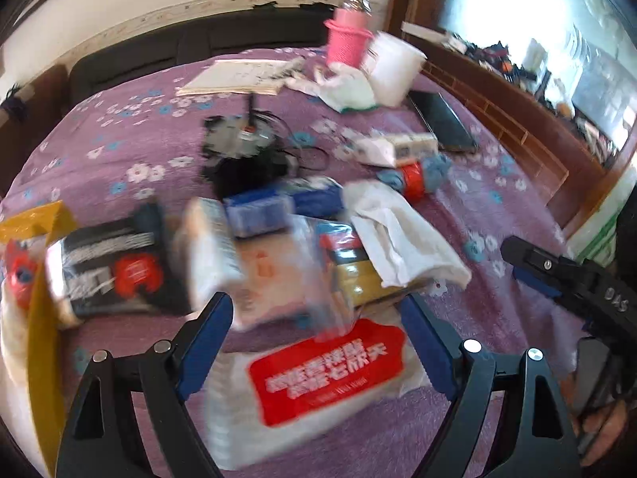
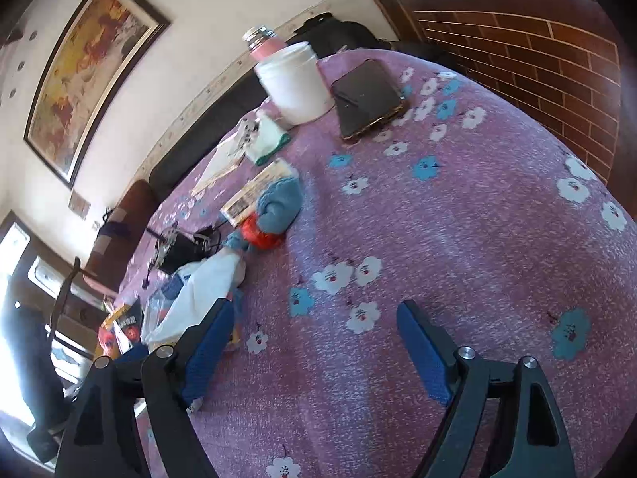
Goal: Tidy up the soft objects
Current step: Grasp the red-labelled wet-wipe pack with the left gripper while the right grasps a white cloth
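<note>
Left wrist view first, and it's a crowded bed (image 1: 131, 139)! Far left sits a yellow bag (image 1: 38, 223), then a black pack (image 1: 115, 263), a tall white pack (image 1: 211, 255), a blue pack (image 1: 258, 211), and a white cloth (image 1: 398, 231) draped over more packets. The left gripper (image 1: 318, 318) hangs wide open, holding nothing, right above a tissue pack (image 1: 318, 378) with a red label; the white characters on it are too blurred to read. At far right the right gripper (image 1: 565, 275) pokes in, with "DAS" embossed on its body.

Risks, as I judge them: the pile is tight, so closing here could pinch the clear wrap of a neighbour along with the tissue pack, or drag the cloth and topple the stack. Soft packs squash and slip too.

Right wrist view: the cloth (image 2: 203, 294) sits just beside the left finger (image 2: 211, 342), and the right gripper (image 2: 318, 346) gapes open over bare cover, empty. A blue sock bundle (image 2: 278, 207) lies farther up, well apart; beyond it a white tub (image 2: 294, 87) and a phone (image 2: 366, 95). A careless sweep could knock that tub.
</note>
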`<state>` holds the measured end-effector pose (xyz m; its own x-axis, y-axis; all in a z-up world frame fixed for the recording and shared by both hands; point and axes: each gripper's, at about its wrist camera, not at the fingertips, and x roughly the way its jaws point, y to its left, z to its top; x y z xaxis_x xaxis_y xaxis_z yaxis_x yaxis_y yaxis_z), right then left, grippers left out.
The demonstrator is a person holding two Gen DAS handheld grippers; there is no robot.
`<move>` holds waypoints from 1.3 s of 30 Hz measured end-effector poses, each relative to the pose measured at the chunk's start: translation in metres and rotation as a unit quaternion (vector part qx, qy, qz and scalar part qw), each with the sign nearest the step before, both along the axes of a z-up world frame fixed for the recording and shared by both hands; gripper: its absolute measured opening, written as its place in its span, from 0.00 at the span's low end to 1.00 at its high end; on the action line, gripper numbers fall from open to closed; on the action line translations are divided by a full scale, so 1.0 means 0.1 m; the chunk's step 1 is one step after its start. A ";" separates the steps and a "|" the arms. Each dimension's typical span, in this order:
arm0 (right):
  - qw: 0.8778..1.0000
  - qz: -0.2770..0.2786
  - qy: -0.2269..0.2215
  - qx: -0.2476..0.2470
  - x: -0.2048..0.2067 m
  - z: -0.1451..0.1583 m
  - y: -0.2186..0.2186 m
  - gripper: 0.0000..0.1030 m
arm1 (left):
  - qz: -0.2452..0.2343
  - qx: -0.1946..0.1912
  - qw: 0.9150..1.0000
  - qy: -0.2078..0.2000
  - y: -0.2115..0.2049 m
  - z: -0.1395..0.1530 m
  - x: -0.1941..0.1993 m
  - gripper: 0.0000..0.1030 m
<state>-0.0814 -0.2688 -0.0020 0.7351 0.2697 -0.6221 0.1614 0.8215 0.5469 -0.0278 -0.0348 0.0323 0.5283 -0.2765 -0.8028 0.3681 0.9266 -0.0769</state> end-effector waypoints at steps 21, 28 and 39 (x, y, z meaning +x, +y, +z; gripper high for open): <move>1.000 -0.004 0.000 0.007 -0.02 -0.03 -0.02 0.86 | -0.026 -0.035 0.998 0.037 0.70 0.09 -0.56 0.77; 1.000 0.001 0.000 0.002 -0.01 -0.02 0.01 0.89 | 0.001 -0.129 0.990 0.056 0.99 0.19 -0.49 0.83; 1.000 0.004 0.004 -0.015 0.01 -0.01 0.05 0.90 | -0.163 0.011 0.987 -0.001 0.83 0.27 -0.97 0.87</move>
<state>-0.0806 -0.2636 -0.0032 0.7278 0.2574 -0.6357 0.1584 0.8388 0.5209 -0.1248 0.0481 0.0589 0.4157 -0.4146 -0.8095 0.6466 0.7606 -0.0575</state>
